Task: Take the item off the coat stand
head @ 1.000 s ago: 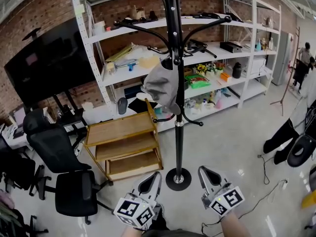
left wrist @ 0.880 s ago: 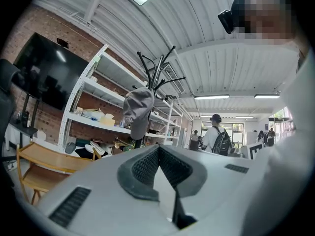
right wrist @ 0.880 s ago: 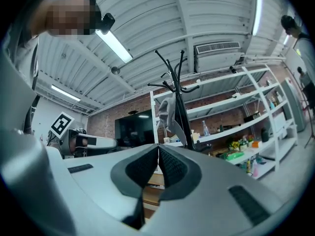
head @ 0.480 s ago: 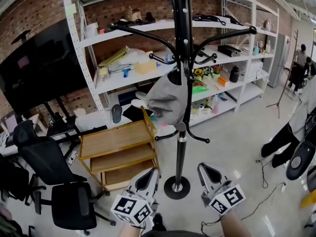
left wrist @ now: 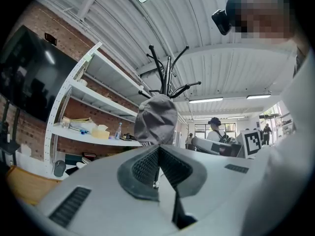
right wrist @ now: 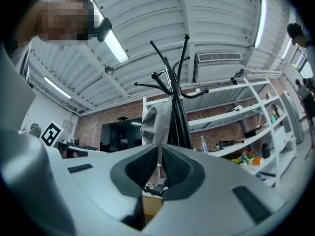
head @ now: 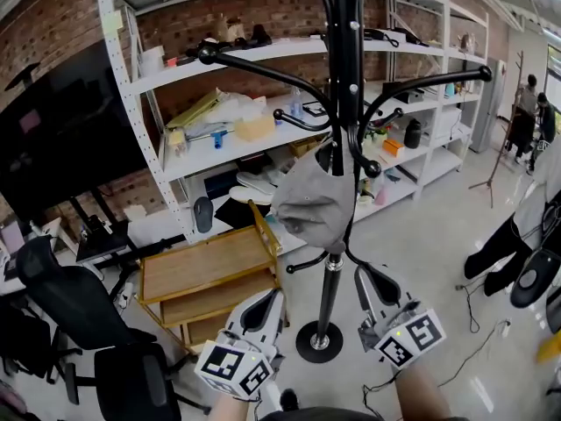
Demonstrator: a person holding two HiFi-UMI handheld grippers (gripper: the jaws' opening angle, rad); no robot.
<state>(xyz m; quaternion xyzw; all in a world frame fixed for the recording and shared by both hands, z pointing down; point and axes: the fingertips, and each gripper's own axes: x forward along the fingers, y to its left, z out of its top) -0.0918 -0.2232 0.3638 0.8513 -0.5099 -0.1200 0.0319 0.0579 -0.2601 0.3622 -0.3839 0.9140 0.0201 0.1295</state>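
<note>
On the coat stand [head: 348, 77]: grey cap [head: 314, 207], hung from a lower hook close against the black pole, sagging toward the left.
Cap handling: judged light, soft and crushable; likely to fold under the pads rather than slip; no breakage risk.
Cap hold point: doubled cloth at the crown's lower rim judged best, then a lift up and away to clear the hook's ball tip.
Cap material: matte woven fabric, rounded dome, creased; brim not made out.
Stand material: smooth black metal tube, curved arms with ball tips, round disc base on a glossy floor [head: 438, 244]; judged liable to rock if tugged sideways.
Left gripper [head: 270, 303]: jaws closed pad to pad, nothing between them, low and well short of the cap.
Right gripper [head: 368, 279]: jaws likewise pressed together, empty, below the cap, near the pole.
Next need: jaws parted before any hold.
</note>
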